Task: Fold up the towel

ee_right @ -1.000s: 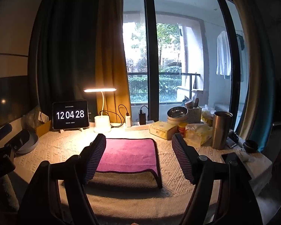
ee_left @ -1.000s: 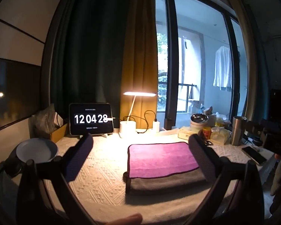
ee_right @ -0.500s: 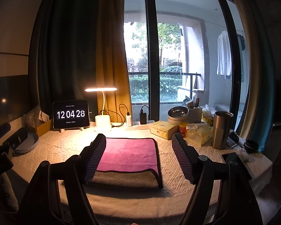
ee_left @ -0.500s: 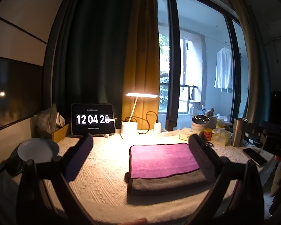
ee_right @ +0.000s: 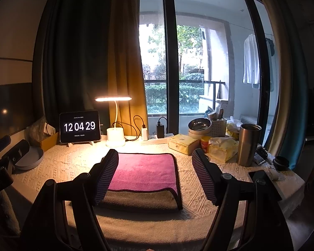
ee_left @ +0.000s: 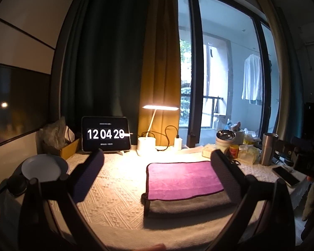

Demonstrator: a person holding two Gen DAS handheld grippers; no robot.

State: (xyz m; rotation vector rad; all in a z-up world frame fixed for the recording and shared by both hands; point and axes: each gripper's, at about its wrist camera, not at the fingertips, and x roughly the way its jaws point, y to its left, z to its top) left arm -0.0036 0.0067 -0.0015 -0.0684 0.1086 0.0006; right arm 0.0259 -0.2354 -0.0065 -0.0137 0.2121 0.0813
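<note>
A towel (ee_left: 182, 179), magenta on top with a grey underside showing along its near edge, lies folded flat on the cream textured tablecloth (ee_left: 115, 192). It also shows in the right wrist view (ee_right: 144, 173). My left gripper (ee_left: 157, 165) is open and empty, held above the table's near side, with the towel lying beneath and beyond its right finger (ee_left: 226, 175). My right gripper (ee_right: 155, 167) is open and empty, held over the towel's near half.
At the back stand a tablet clock (ee_right: 80, 126), a lit desk lamp (ee_right: 114, 135) and chargers. A plate (ee_left: 41, 167) sits at the left. A steel tumbler (ee_right: 248, 144), tissue packs, a box (ee_right: 183, 144) and a phone (ee_left: 285, 175) crowd the right.
Both grippers have barely moved and stay open. The towel lies as before. The clock has ticked from 12:04:28 to 12:04:29.
</note>
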